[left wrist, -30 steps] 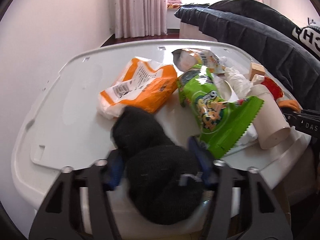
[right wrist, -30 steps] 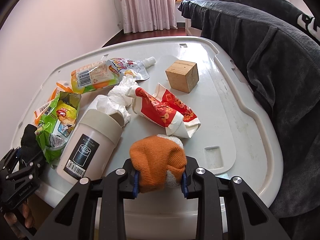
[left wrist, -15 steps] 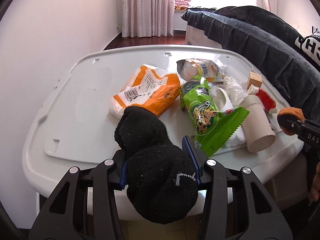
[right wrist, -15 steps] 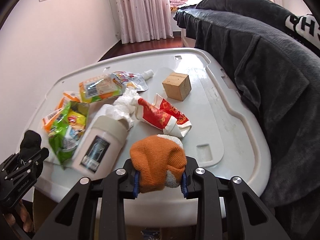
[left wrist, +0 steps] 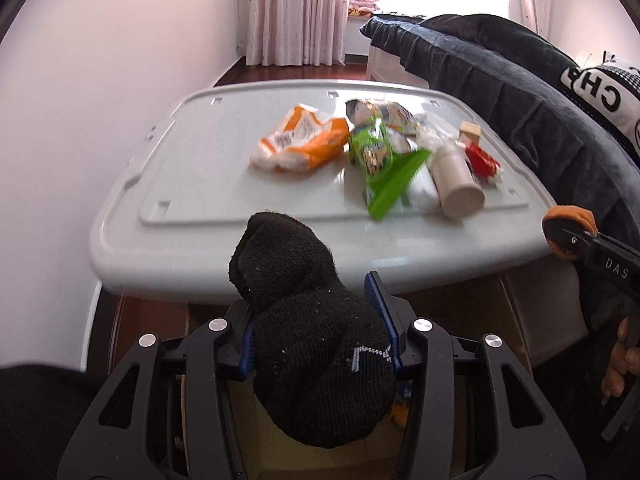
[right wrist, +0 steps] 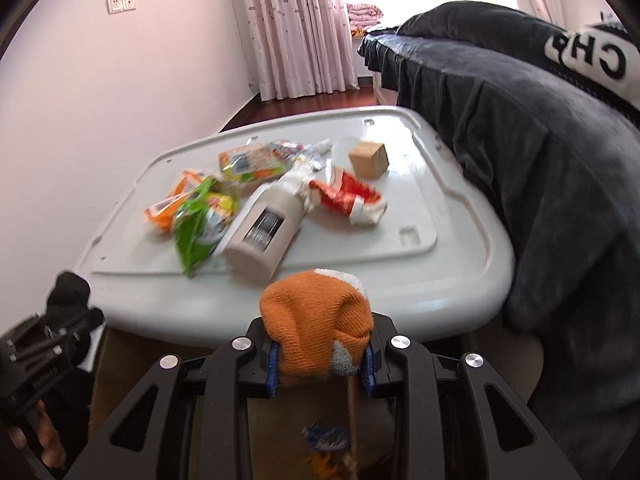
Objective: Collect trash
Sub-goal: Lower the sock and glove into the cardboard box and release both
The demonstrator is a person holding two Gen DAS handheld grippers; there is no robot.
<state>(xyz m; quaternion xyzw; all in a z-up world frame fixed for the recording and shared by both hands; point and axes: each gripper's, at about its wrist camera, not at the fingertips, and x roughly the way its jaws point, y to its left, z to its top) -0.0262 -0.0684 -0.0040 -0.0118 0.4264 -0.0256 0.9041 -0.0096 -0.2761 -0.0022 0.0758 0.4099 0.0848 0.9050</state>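
My left gripper (left wrist: 318,332) is shut on a black sock (left wrist: 308,328), held off the near edge of the white table (left wrist: 200,184). My right gripper (right wrist: 320,356) is shut on an orange and white sock (right wrist: 316,320), also off the near edge. On the table lie an orange wrapper (left wrist: 304,142), a green snack bag (left wrist: 380,164), a white cup (left wrist: 456,180) on its side, a red wrapper (right wrist: 344,196), a pouch (right wrist: 260,160), crumpled tissue (right wrist: 300,174) and a wooden block (right wrist: 370,158).
A dark blanket-covered bed (right wrist: 540,140) borders the table's right side. A pink wall (left wrist: 80,120) is on the left, curtains (left wrist: 296,12) at the back. Below the grippers a cardboard box (right wrist: 304,432) holds some wrappers. The right gripper shows at the left wrist view's right edge (left wrist: 576,236).
Both grippers have pulled back and away from the table with their socks, from over the tabletop to beyond its near edge. The items on the table have not moved.
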